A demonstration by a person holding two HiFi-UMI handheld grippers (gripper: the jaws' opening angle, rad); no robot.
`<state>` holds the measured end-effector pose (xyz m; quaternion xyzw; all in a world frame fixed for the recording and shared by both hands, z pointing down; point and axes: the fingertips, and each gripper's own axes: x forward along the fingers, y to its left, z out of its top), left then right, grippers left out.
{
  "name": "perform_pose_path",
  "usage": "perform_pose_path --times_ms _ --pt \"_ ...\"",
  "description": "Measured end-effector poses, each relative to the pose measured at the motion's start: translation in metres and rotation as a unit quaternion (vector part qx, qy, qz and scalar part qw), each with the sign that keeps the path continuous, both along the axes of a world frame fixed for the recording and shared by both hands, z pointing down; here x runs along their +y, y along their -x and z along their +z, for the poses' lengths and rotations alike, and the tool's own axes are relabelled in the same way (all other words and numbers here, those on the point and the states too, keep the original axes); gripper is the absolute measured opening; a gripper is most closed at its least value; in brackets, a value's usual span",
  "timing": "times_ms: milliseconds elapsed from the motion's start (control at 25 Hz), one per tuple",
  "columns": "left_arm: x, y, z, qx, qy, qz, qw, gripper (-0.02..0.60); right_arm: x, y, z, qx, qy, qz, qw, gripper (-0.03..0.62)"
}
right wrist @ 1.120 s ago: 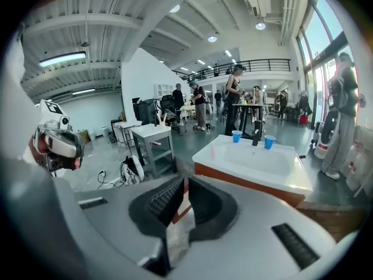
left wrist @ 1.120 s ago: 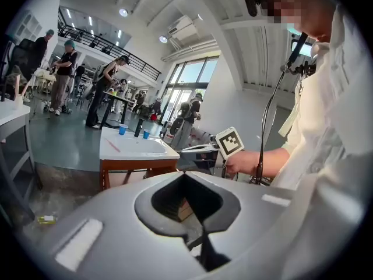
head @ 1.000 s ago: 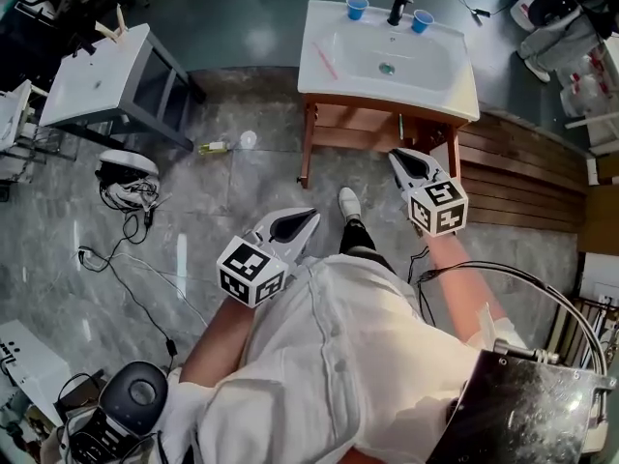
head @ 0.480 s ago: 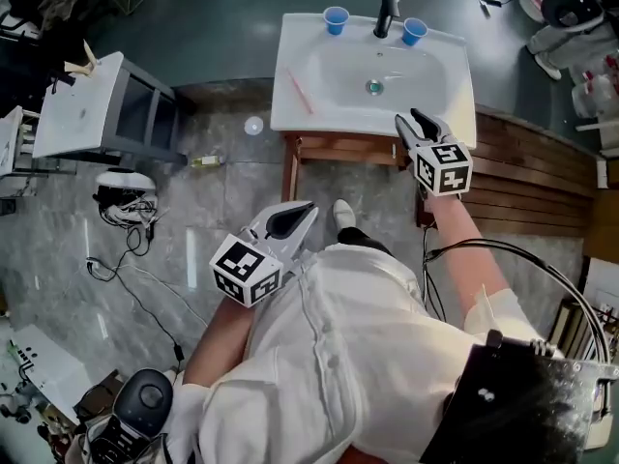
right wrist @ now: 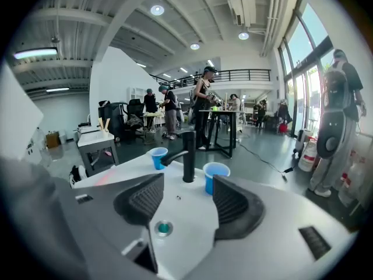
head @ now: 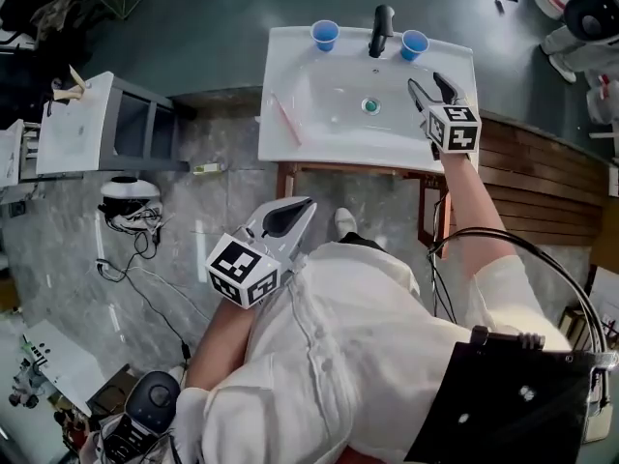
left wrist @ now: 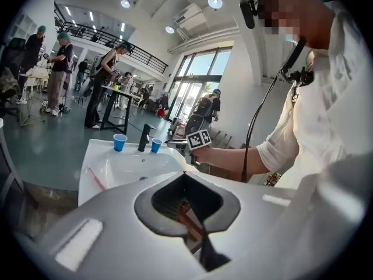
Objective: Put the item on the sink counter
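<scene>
The white sink counter (head: 290,143) stands just ahead, with a black faucet (head: 381,29) between two blue cups (head: 325,34) (head: 414,43). On its left edge lies a thin pink stick (head: 284,119). Over the right side of the basin hangs my right gripper (head: 430,83); its jaws have just been opening and nothing is between them. The right gripper view looks past them at the faucet (right wrist: 187,155), a blue cup (right wrist: 216,176) and the drain (right wrist: 163,228). Short of the counter, my left gripper (head: 300,206) is shut, tips meeting, and I see nothing held (left wrist: 185,172).
A small white table (head: 77,129) stands at the left. On the tiled floor lie cables and a round device (head: 128,189), and a small bottle (head: 205,169). Wooden decking (head: 542,182) runs along the right. People stand far behind the sink.
The sink has come closer. My right gripper has reached forward from below the counter's front edge to over the basin and opened. The left gripper has stayed close to the body.
</scene>
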<state>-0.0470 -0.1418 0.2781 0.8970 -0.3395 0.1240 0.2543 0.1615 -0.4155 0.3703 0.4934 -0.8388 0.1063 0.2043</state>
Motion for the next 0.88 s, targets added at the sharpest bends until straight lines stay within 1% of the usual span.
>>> perform_pose_path --times_ms 200,400,640,880 --pt "-0.022 -0.001 0.006 -0.010 0.011 -0.013 0.9998 0.005 -0.061 -0.011 0.017 0.023 -0.005 0.005 1.000 0.254" --pt "-0.036 0.002 0.012 -0.020 0.019 -0.032 0.9991 0.005 -0.101 -0.017 0.037 0.027 0.004 0.007 1.000 0.283" --pt "-0.042 0.005 0.018 -0.031 0.028 -0.046 0.9981 0.005 -0.125 -0.009 0.053 0.032 0.010 -0.016 0.999 0.335" --pt "-0.045 0.006 0.021 -0.033 0.030 -0.055 0.9975 0.005 -0.142 -0.011 0.071 0.035 0.029 -0.020 0.999 0.339"
